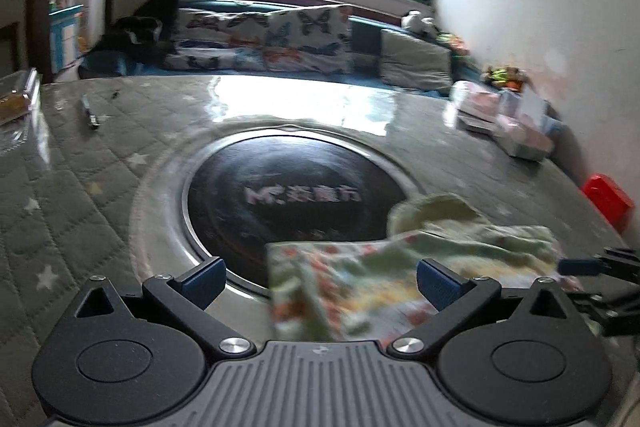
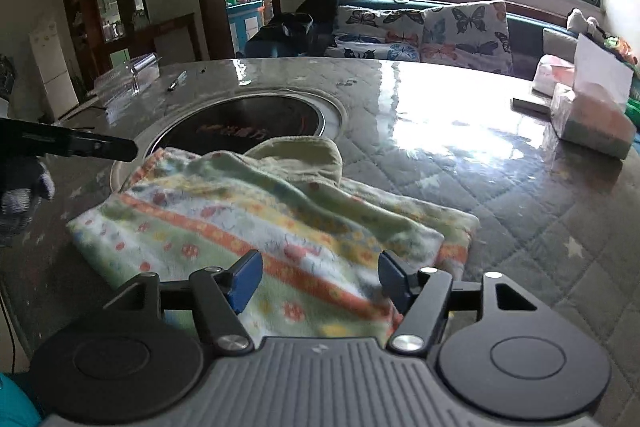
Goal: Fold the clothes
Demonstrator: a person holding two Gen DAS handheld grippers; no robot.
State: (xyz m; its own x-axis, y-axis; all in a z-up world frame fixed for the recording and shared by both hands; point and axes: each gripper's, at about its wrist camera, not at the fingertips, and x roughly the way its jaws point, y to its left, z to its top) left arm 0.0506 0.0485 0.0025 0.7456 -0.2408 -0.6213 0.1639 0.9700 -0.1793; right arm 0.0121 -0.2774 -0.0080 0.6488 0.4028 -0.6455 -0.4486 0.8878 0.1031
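A small fleece garment [image 2: 256,223] with green, orange and yellow flower stripes lies folded on the quilted table, its pale collar end [image 2: 304,155] toward the round cooktop. In the left wrist view the same garment [image 1: 360,283] lies blurred between and beyond the fingers. My left gripper [image 1: 320,281] is open, hovering above the garment's left edge. My right gripper [image 2: 316,279] is open too, its blue pads [image 2: 246,279] spread just over the near hem, gripping nothing. The left gripper's dark finger [image 2: 80,145] shows at the left of the right wrist view.
A round black cooktop [image 1: 288,195] is set into the table [image 1: 80,187] behind the garment. Tissue packs and boxes [image 2: 588,115] stand at the right edge, a red box [image 1: 606,199] too. A pen [image 1: 90,113] and a clear case [image 2: 128,75] lie far left. A sofa with butterfly cushions [image 2: 424,31] stands beyond.
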